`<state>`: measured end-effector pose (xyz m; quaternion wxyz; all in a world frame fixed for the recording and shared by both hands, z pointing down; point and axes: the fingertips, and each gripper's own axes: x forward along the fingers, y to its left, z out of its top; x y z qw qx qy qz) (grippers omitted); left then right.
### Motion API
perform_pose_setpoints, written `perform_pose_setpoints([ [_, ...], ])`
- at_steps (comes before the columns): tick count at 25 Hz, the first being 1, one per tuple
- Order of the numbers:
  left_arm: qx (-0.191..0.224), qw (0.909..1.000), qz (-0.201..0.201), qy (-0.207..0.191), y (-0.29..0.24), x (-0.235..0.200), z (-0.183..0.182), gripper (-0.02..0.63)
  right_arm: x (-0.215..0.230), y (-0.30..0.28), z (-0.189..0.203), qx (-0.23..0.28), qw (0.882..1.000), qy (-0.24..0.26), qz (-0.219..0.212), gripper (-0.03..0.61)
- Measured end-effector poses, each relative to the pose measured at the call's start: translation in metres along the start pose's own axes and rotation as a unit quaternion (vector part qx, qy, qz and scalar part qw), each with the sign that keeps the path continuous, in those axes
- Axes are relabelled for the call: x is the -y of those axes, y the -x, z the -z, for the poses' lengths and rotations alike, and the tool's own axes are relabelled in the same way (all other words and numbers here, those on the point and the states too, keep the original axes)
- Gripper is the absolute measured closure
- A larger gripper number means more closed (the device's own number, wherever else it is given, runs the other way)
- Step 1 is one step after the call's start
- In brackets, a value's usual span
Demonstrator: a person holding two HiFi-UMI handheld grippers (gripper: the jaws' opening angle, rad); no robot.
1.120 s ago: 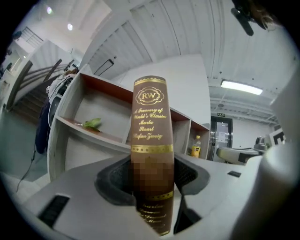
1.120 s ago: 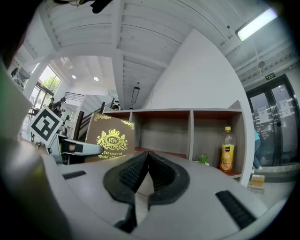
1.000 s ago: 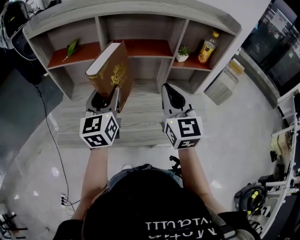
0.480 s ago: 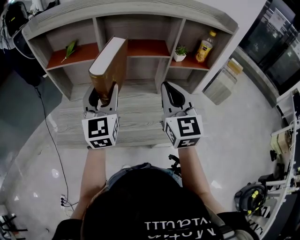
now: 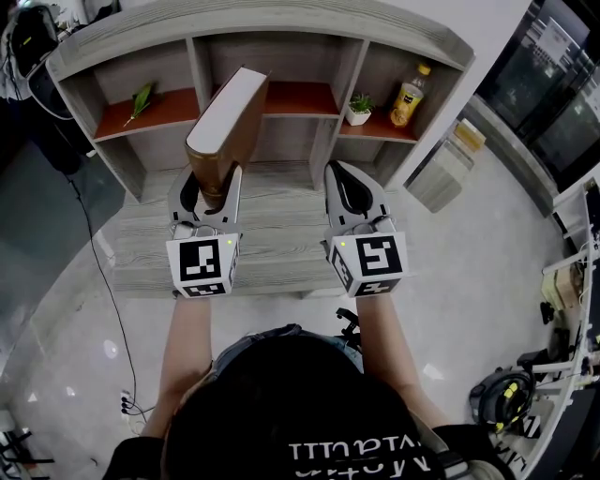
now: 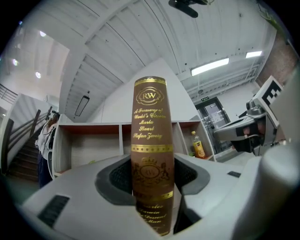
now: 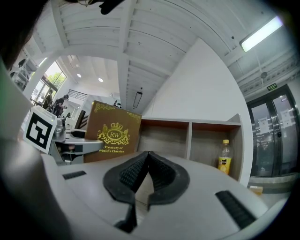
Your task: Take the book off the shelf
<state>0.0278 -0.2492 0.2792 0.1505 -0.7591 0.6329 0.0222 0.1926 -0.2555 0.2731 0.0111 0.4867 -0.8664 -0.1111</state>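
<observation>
Turned a little since a second ago: thick brown book with gold letters (image 5: pixel 225 127) (image 6: pixel 151 154), gold front now out of sight from the head view, white page edge facing up. Lifted a bit higher too. Held tight between the half-wide jaws of the left gripper (image 5: pixel 210 180), spine facing back toward the hand, sticking straight out past the jaws. Off the shelf, up in the air in front of the middle part. Pressed flat together with nothing between: jaws of the right gripper (image 5: pixel 349 183) (image 7: pixel 146 161), just beside the book, not touching. Sitting on the grey wooden shelf with red-brown boards (image 5: pixel 309 28): yellow bottle (image 5: pixel 412 94), small green plant in a white pot (image 5: pixel 364 106), green leaf (image 5: pixel 142 97).
</observation>
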Motion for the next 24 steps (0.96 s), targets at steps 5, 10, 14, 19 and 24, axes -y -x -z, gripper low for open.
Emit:
perform_pose_setpoints([
  [5,0.012,0.9999,0.005,-0.004,0.000,0.002,-0.007,0.391,-0.001,0.000,-0.002,0.002,1.000,0.001,-0.001,0.563],
  [10,0.019,0.9998,0.009,-0.008,-0.001,0.004,-0.011,0.391,0.000,0.000,-0.002,0.003,1.000,0.000,-0.001,0.563],
  [14,0.013,0.9999,0.007,-0.006,0.000,0.003,-0.008,0.391,-0.001,0.000,-0.002,0.003,1.000,0.001,-0.001,0.563],
  [19,0.019,0.9998,0.009,-0.006,0.000,0.004,-0.011,0.391,-0.001,-0.001,-0.003,0.003,1.000,0.001,-0.002,0.563],
  [24,0.020,0.9998,0.008,-0.004,-0.001,0.004,-0.012,0.390,-0.001,-0.001,-0.003,0.002,1.000,0.001,-0.003,0.563],
])
